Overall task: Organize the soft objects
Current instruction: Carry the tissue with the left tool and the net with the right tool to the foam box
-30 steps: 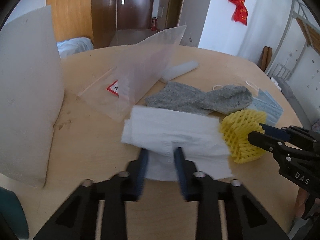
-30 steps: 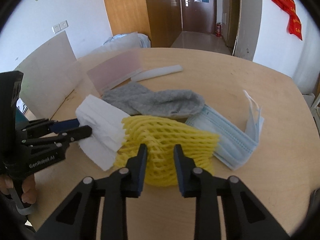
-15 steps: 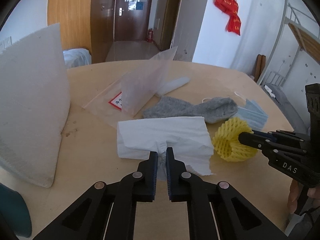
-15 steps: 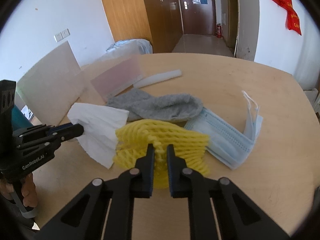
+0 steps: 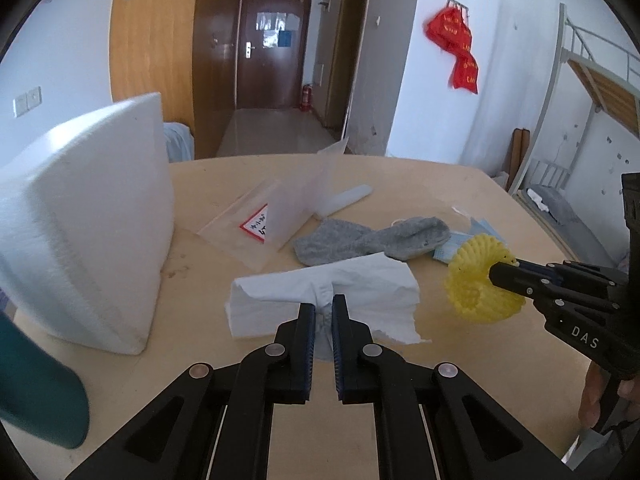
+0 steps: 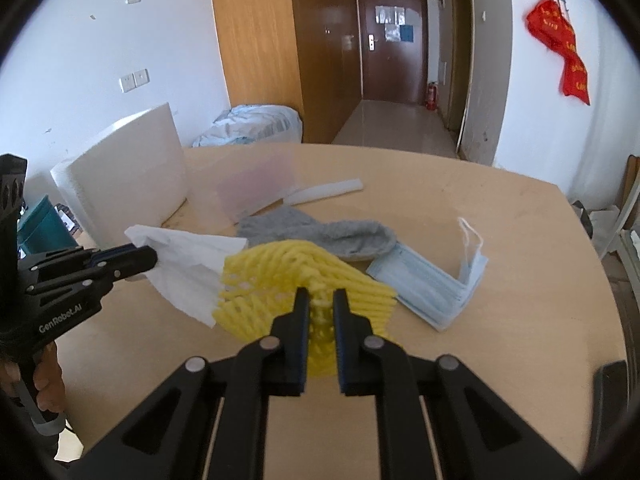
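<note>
The white tissue (image 5: 324,300) stretches crosswise to the left gripper (image 5: 323,312), long axis left to right, its bunched middle clamped between the fingers and lifted off the wooden table (image 5: 400,184). The right gripper (image 6: 321,304) is closed on the yellow foam net (image 6: 296,272) (its open end faces left), held above the table before the grey sock (image 6: 320,234) and blue face mask (image 6: 424,284).

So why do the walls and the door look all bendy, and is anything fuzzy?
Both views use fisheye lenses, so straight lines bow toward the dark round edges. Left wrist view: the bunk bed frame curves, and the red banner is a bit smeared. Right wrist view: the wooden table edge bulges, while the yellow foam net and face mask look sharp.
</note>
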